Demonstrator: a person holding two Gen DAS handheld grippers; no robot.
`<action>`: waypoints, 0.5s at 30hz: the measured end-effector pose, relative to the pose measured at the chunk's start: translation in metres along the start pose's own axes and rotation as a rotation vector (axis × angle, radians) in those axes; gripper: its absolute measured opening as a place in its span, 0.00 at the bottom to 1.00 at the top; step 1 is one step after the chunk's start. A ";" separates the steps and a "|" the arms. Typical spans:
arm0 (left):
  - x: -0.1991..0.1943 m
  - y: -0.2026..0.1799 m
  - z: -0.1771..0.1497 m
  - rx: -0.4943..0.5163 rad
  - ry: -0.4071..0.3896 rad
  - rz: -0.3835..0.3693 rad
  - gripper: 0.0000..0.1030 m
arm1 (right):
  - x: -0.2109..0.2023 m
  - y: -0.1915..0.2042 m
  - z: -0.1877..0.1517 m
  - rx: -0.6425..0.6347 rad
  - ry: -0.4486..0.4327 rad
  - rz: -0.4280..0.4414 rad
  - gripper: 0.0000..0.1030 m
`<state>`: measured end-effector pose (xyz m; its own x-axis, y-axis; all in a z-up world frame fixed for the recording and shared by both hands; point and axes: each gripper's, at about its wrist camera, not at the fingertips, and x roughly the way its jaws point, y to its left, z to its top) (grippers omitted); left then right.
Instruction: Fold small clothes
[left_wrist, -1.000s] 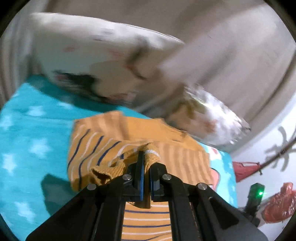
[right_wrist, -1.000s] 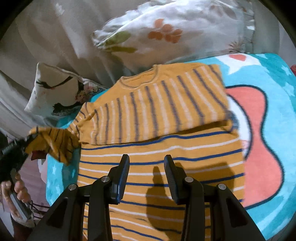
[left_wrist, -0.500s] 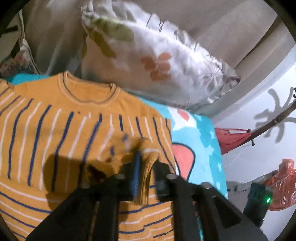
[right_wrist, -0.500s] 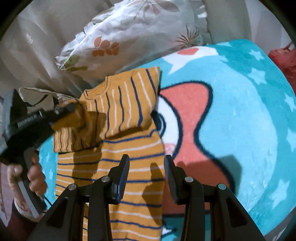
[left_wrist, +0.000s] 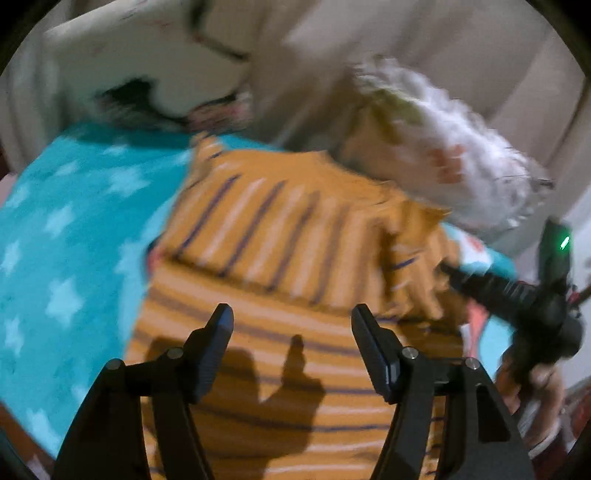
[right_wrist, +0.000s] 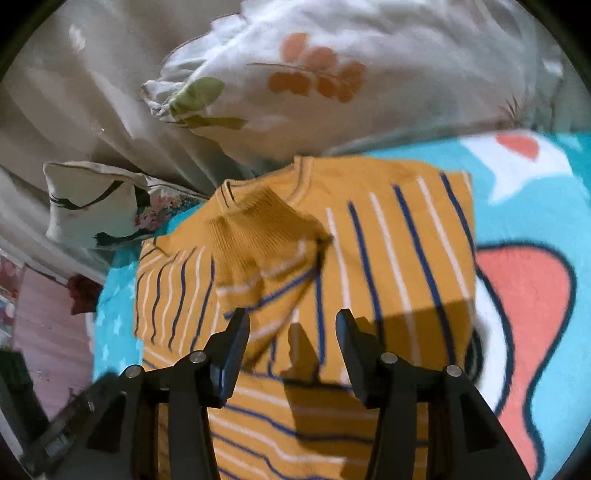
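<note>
Nearest the left wrist camera, the left claw (left_wrist: 291, 325) is hanging over the lower body of the sweater (left_wrist: 295, 258), its jaws opening and standing well apart with nothing between them. Nearest the right wrist camera, the right claw (right_wrist: 291, 328) is likewise hovering above the garment, its jaws opening, with no cloth pinched between the pads; only its shadow is falling on the knit.

The sweater (right_wrist: 332, 258) is lying on the bed, on a turquoise blanket (right_wrist: 535, 332) printed with stars and a red shape. It is a small mustard-yellow knit with navy and white stripes and a ribbed neckline. Its upper part is lying folded over the lower body, and one sleeve (right_wrist: 266, 240) is resting loosely across the chest, its ribbed cuff bunching up rather than lying flat.

Judgement on handling: the knit is appearing soft, light and limp, liable to drag, stretch and crumple rather than hold a crease. Hold is best taken at a doubled edge, a hem corner or the ribbed cuff, where the cloth is thicker.

Beyond the sweater, a white floral pillow (right_wrist: 332, 74) and a smaller printed cushion (right_wrist: 92, 203) are leaning against a pale curtain (right_wrist: 74, 92). The left view is blurring heavily.
</note>
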<state>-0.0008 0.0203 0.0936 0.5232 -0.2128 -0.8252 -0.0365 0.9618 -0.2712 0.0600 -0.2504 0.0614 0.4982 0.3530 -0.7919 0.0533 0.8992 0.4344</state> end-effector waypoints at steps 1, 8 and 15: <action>-0.002 0.010 -0.007 -0.023 0.005 0.011 0.64 | -0.001 0.008 0.001 -0.024 -0.014 -0.012 0.62; -0.004 0.041 -0.032 -0.111 0.020 0.044 0.64 | 0.049 0.052 0.014 -0.062 0.032 -0.236 0.76; -0.010 0.046 -0.037 -0.109 0.004 0.048 0.64 | 0.037 0.028 0.025 -0.031 -0.013 -0.153 0.14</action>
<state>-0.0394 0.0605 0.0707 0.5154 -0.1676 -0.8404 -0.1541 0.9466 -0.2833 0.1010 -0.2189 0.0549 0.4971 0.2082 -0.8423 0.1030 0.9498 0.2955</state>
